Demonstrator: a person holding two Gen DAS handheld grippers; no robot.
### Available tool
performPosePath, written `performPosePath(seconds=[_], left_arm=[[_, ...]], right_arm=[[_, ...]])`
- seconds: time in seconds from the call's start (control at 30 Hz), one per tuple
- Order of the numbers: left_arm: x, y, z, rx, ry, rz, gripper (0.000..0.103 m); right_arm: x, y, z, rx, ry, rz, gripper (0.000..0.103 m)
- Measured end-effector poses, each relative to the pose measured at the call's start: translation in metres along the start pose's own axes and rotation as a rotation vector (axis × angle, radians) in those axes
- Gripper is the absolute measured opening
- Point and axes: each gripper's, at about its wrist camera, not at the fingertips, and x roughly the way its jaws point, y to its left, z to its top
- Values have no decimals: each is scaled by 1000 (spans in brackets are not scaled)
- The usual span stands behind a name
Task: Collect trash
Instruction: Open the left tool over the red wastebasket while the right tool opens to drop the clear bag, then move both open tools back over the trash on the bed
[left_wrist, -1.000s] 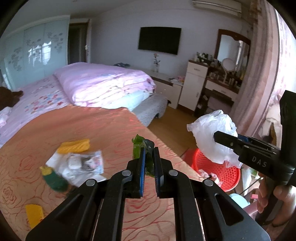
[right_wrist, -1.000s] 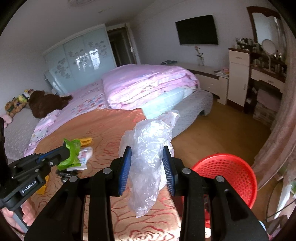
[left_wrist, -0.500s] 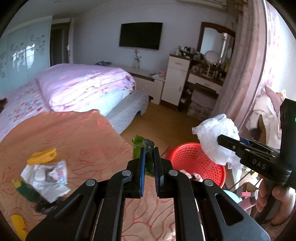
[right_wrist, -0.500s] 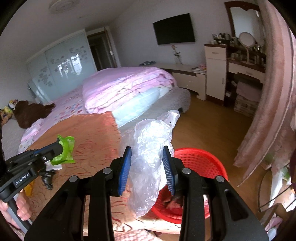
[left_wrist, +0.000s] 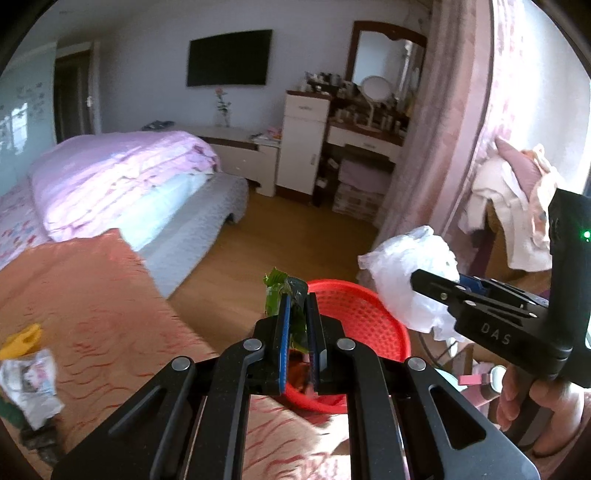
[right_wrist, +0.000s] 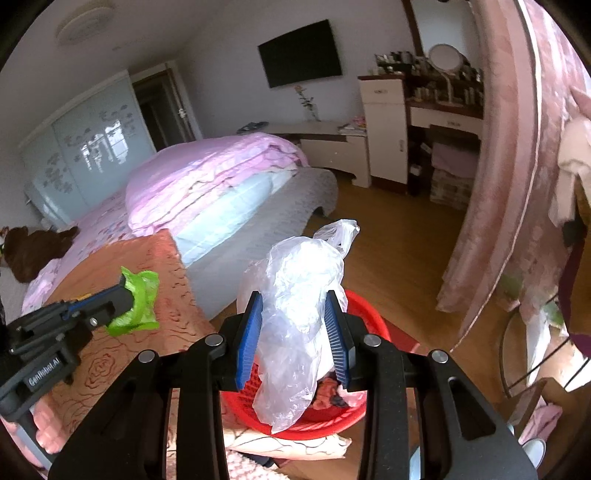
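Note:
My left gripper (left_wrist: 295, 295) is shut on a crumpled green wrapper (left_wrist: 284, 295) and holds it above the near rim of a red mesh basket (left_wrist: 362, 314). My right gripper (right_wrist: 293, 302) is shut on a clear plastic bag (right_wrist: 295, 295) held over the same red basket (right_wrist: 369, 314), which has some trash in it. The right gripper with the bag (left_wrist: 410, 280) shows at the right of the left wrist view. The left gripper with the green wrapper (right_wrist: 138, 299) shows at the left of the right wrist view.
An orange-red patterned cloth (left_wrist: 92, 295) covers the surface at left, with a white wrapper (left_wrist: 29, 380) and a yellow item (left_wrist: 22, 339) on it. A bed with a pink quilt (left_wrist: 110, 177) lies behind. Wood floor, a dresser (left_wrist: 303, 147) and a pink curtain (left_wrist: 443, 147) surround the basket.
Both grippers have swung right, away from the cloth-covered surface toward the red basket. The bag and the green wrapper stay gripped and now hang over the basket.

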Motion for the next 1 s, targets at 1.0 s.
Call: performPosePath(seconds=[1.0], left_arm=[[73,-21,-28,16,175,-73,49]], right_arm=[[44,-29,-25,105,133,-21,57]])
